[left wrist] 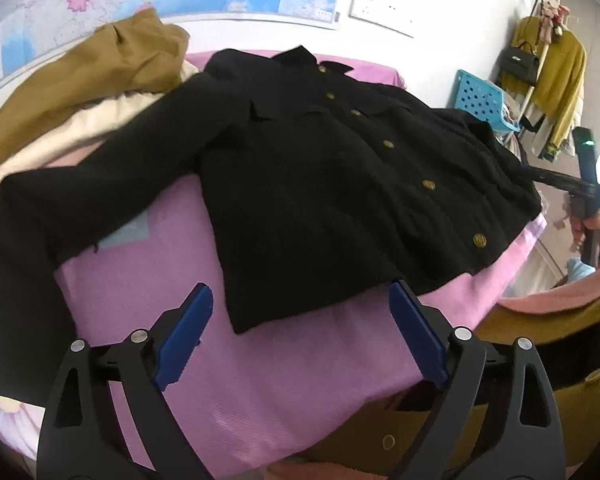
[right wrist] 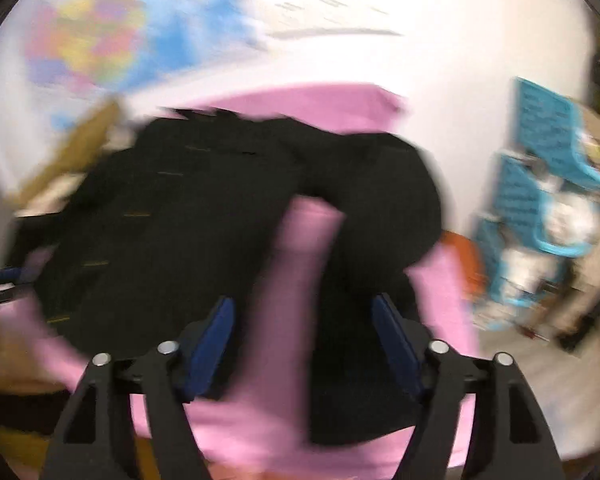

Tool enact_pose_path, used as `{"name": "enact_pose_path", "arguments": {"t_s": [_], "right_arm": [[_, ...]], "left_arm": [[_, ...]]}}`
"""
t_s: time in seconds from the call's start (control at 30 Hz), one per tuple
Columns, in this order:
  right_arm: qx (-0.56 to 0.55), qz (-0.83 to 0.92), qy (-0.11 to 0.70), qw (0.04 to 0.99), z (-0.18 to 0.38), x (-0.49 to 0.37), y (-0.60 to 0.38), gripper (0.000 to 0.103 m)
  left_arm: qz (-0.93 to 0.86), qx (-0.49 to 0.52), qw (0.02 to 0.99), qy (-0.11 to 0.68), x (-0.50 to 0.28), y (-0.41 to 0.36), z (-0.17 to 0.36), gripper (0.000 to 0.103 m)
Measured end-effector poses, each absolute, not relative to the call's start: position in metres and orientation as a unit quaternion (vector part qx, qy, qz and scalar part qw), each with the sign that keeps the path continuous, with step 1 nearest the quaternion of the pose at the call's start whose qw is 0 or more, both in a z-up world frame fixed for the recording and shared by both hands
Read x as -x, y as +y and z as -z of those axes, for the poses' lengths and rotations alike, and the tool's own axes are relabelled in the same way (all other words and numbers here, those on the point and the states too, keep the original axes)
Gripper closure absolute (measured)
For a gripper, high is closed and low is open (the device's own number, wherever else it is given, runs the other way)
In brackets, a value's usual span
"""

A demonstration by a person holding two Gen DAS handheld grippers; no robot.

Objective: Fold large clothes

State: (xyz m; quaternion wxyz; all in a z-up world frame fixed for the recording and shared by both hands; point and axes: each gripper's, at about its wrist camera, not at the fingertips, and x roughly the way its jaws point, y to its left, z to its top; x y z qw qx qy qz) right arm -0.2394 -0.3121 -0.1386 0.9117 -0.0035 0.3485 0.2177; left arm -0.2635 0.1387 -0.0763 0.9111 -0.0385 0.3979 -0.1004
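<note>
Black jacket (left wrist: 340,184) with gold buttons is spread face up on the pink table cover (left wrist: 260,380). No fold is made yet. The left gripper (left wrist: 300,332) and the right gripper (right wrist: 304,340) are held wide apart, with nothing pinched. Next, a sleeve (right wrist: 360,360) probably needs to be grabbed and laid across the front.

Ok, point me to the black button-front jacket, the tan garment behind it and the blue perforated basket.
Black button-front jacket (left wrist: 320,184): left wrist view, chest panel beside buttons.
Tan garment (left wrist: 100,76): left wrist view, crumpled middle.
Blue perforated basket (left wrist: 480,98): left wrist view, holed side wall.
</note>
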Motion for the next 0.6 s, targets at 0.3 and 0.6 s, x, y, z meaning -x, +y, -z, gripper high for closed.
{"name": "enact_pose_path", "arguments": {"t_s": [0.3, 0.6], "right_arm": [[-0.102, -0.318, 0.398, 0.855, 0.198, 0.227, -0.287, 0.027], [-0.195, -0.391, 0.293, 0.85, 0.135, 0.266, -0.323, 0.094]], "left_arm": [[0.09, 0.036, 0.904, 0.417, 0.241, 0.129, 0.095, 0.072], [0.165, 0.094, 0.929, 0.318, 0.288, 0.131, 0.021, 0.094]]}}
